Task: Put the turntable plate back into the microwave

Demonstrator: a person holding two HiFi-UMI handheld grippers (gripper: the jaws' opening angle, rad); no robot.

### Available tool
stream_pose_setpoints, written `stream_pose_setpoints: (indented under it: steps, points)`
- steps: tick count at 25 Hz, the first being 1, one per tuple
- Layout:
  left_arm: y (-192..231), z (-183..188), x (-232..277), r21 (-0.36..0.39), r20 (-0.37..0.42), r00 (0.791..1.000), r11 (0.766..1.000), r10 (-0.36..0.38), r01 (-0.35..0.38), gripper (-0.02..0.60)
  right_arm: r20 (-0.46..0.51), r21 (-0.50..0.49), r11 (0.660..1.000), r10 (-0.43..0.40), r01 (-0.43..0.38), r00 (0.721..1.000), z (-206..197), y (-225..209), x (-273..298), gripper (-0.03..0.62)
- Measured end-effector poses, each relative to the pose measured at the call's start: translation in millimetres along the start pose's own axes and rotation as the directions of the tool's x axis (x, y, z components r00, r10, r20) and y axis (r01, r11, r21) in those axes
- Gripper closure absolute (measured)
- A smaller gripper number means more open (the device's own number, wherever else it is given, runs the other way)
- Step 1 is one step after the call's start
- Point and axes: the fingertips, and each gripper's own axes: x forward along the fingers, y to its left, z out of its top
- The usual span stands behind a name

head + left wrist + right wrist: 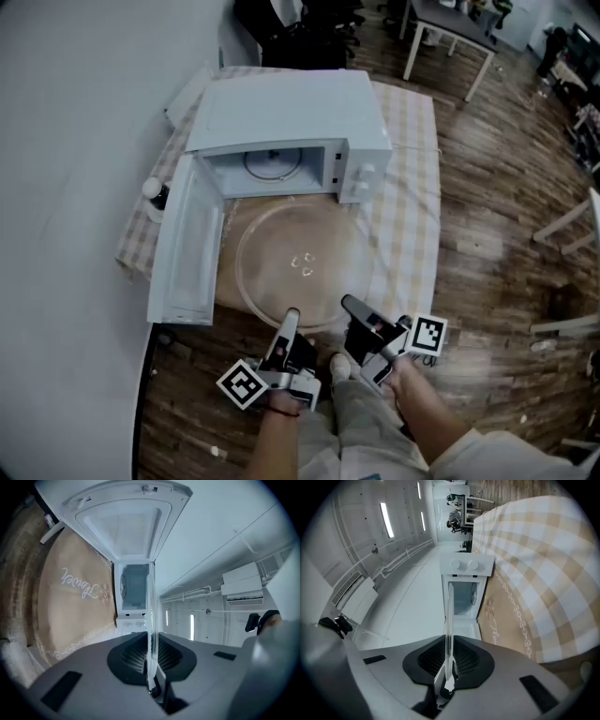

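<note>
Table (412, 216) bears the microwave (291, 122), open at 12 o'clock — left claw (292, 315) and right claw (349, 302) clamp the plate (300, 262) at 6, level for entry.

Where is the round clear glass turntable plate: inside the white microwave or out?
Out: left gripper and right gripper hold the plate before the open microwave door.
</note>
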Motion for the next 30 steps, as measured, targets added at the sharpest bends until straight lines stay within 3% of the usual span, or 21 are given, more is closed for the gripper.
stream_pose_setpoints:
  steps: [30]
  points:
    - [-13, 3, -2, 0.02, -0.001, 1.0, 1.0, -0.015, 0.015, 0.555, 0.007, 0.026, 1.0, 0.006, -0.007, 1.0, -2, 11, 3, 0.54]
